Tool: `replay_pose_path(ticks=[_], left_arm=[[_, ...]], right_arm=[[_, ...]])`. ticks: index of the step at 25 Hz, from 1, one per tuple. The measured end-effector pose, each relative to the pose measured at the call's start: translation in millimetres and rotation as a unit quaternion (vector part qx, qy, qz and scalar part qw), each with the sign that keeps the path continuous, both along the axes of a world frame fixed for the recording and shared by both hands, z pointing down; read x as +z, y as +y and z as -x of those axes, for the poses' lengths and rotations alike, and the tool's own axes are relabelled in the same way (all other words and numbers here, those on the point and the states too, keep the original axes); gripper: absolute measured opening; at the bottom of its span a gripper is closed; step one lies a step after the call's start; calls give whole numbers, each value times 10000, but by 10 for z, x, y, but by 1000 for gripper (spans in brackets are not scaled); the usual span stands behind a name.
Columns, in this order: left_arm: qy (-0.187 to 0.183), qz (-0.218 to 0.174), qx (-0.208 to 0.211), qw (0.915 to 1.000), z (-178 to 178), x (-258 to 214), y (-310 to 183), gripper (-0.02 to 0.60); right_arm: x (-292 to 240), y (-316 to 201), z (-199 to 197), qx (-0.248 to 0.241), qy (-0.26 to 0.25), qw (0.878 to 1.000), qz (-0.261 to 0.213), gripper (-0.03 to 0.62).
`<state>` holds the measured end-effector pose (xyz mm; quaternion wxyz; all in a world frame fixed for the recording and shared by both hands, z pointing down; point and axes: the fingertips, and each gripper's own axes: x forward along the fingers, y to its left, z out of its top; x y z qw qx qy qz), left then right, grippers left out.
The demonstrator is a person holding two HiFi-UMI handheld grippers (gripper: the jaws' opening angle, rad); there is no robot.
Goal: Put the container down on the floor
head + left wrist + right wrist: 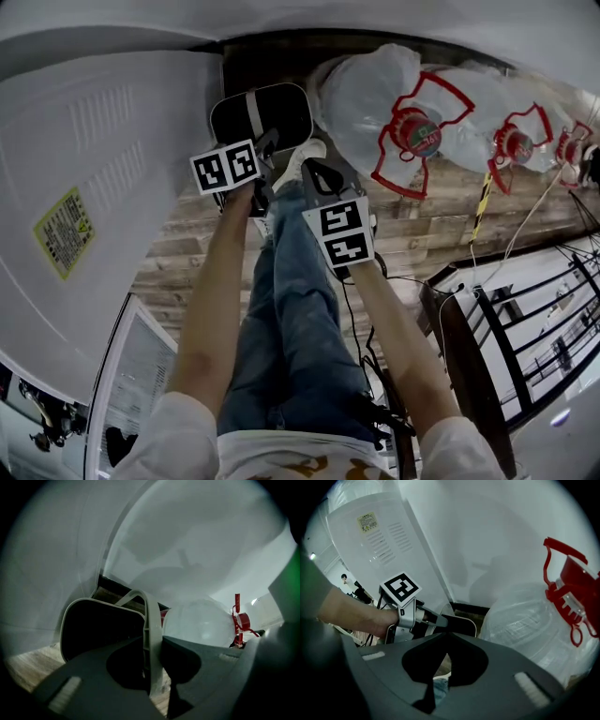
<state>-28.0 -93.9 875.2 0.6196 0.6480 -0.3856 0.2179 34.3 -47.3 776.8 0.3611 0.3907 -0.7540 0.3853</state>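
The container [274,111] is a black bin with a pale rim and a pale bail handle [149,634]. It sits low over the wood floor [422,230], close to the wall. I cannot tell whether it touches the floor. My left gripper [150,645] is shut on that handle, which runs upright between its jaws; its marker cube [225,167] shows in the head view. My right gripper [446,635] is shut with nothing in it, and it hovers just right of the bin [461,623], by the person's shoe [302,159].
Large clear water jugs [375,94] with red caps and red carry handles [569,590] lie right of the bin. A white appliance [94,187] stands on the left. A black rack [525,328] and cables [361,337] are at the right.
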Motion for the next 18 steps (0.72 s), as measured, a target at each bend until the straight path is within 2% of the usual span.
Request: replay_pose_path(ticks=[10, 18], left_arm=[[-248, -38, -37, 9997, 111, 128, -49, 63], [-791, 60, -281, 9965, 305, 155, 29, 69]], right_arm=[[116, -131, 49, 104, 41, 9999, 26, 27], [85, -127, 172, 30, -5, 10000, 54, 28]])
